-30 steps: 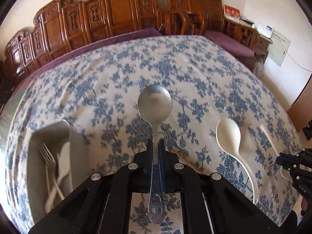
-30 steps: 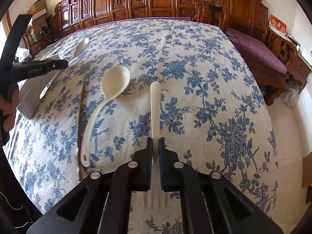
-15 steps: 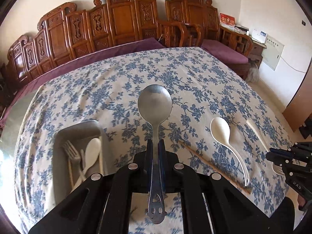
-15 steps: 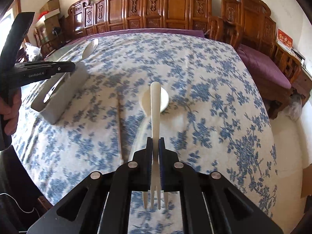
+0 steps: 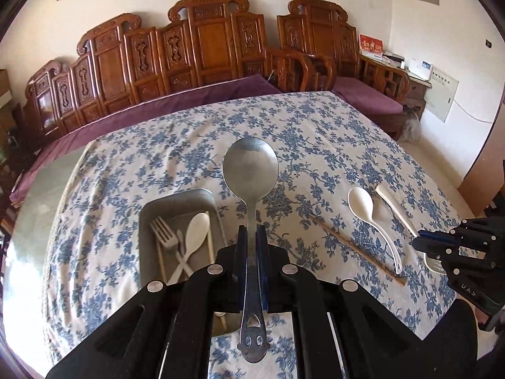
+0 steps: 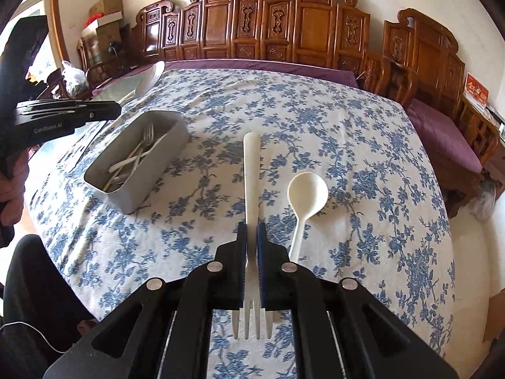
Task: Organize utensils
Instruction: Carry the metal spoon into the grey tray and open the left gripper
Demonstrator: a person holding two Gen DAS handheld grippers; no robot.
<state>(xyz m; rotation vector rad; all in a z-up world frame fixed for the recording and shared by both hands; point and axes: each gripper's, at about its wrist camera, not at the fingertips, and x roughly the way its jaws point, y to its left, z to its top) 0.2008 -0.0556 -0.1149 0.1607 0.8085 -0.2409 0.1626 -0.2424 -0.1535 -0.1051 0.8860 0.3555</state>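
Observation:
My left gripper is shut on a metal spoon, bowl pointing forward, held above the table beside the grey utensil tray. The tray holds a metal fork, a white spoon and chopsticks. My right gripper is shut on a white plastic fork, handle forward and tines toward the camera, held above the cloth. The tray lies to its left. A white spoon lies on the cloth just right of it, also seen in the left wrist view.
A brown chopstick lies on the blue floral tablecloth between tray and white spoon. Carved wooden benches with purple cushions ring the table's far and right sides. The left gripper shows at the right wrist view's left edge.
Both grippers have risen and pulled back with their utensils. The left now views the tray closer to centre; the right has lifted the white fork off the cloth and swung toward the tray.

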